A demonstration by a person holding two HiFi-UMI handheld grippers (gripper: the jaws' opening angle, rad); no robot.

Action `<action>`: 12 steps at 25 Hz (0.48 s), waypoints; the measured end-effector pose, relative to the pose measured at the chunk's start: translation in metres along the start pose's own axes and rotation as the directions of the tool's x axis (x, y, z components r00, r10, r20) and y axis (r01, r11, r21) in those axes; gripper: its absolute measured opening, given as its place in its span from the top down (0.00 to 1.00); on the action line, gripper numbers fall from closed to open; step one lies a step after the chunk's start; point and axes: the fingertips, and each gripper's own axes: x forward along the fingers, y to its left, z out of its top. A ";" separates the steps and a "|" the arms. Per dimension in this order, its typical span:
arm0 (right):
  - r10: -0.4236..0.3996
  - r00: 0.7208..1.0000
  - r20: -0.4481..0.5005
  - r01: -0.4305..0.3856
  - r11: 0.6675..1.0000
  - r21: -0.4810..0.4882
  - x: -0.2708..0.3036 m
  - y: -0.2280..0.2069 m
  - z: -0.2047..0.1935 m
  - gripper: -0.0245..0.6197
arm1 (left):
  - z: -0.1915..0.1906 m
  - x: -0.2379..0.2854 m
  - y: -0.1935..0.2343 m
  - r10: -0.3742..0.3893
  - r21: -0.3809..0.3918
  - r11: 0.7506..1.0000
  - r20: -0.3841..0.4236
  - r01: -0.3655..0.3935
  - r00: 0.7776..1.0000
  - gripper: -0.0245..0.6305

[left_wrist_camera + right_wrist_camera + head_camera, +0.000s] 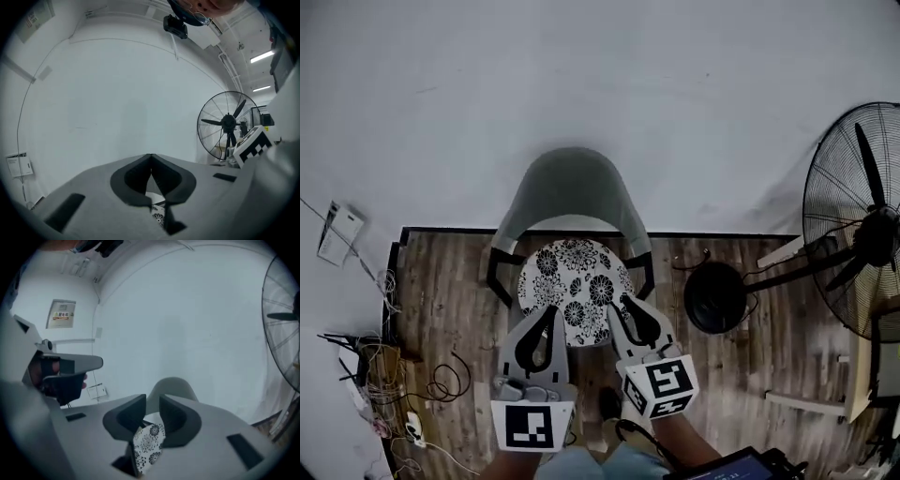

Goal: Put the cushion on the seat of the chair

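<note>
Wall [581, 75]: plain and pale, it fills the upper half of the head view and both gripper views. It meets the floor along a dark skirting line right behind the chair.
Floor [450, 291]: dark wood planks, open between the chair and the fan base. Its left edge is crowded.
Fan [862, 225]: a big caged fan on the right, with its cage cut off by the frame edge.
Chair [572, 183]: its grey curved back stands against the wall. The cushion covers the seat, and the dark legs show only in part at either side.
Cushion [572, 281]: round, white with black flowers, it lies flat on the chair's seat. The two grippers overlap its near edge.
Fan base [714, 297]: a black disc on the floor just right of the chair.
Left gripper [151, 157]: its fingertips meet with nothing between them, and a scrap of floral print shows below them. In the head view it hangs over the cushion's near left edge [553, 311].
Right gripper [152, 401]: its jaws stand a narrow gap apart. The cushion's print shows through the gap, but the pads do not press on it. In the head view it is over the cushion's near right edge [623, 302].
Cables [441, 380]: a loose tangle by the left wall, too small to sort out.
Paper [337, 232]: a sheet on the left wall; its print is unreadable.
</note>
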 end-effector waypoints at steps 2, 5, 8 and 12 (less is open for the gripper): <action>0.009 0.998 0.064 -0.006 0.999 -0.049 -0.020 0.012 0.036 0.83 | 0.024 -0.015 -0.008 0.007 0.012 1.000 0.043 -0.008 0.999 0.95; 0.034 0.991 0.130 -0.020 0.994 -0.109 -0.042 0.025 0.074 0.86 | 0.055 -0.029 -0.016 0.032 0.012 0.999 0.106 -0.033 0.994 0.95; 0.034 0.983 0.178 -0.007 0.989 -0.151 -0.063 0.034 0.096 0.90 | 0.080 -0.042 -0.026 0.032 0.044 0.998 0.159 -0.039 0.987 0.95; 0.014 0.969 0.246 0.042 0.975 -0.219 -0.087 0.040 0.118 0.95 | 0.099 -0.056 -0.031 0.052 0.060 0.996 0.202 -0.066 0.978 0.95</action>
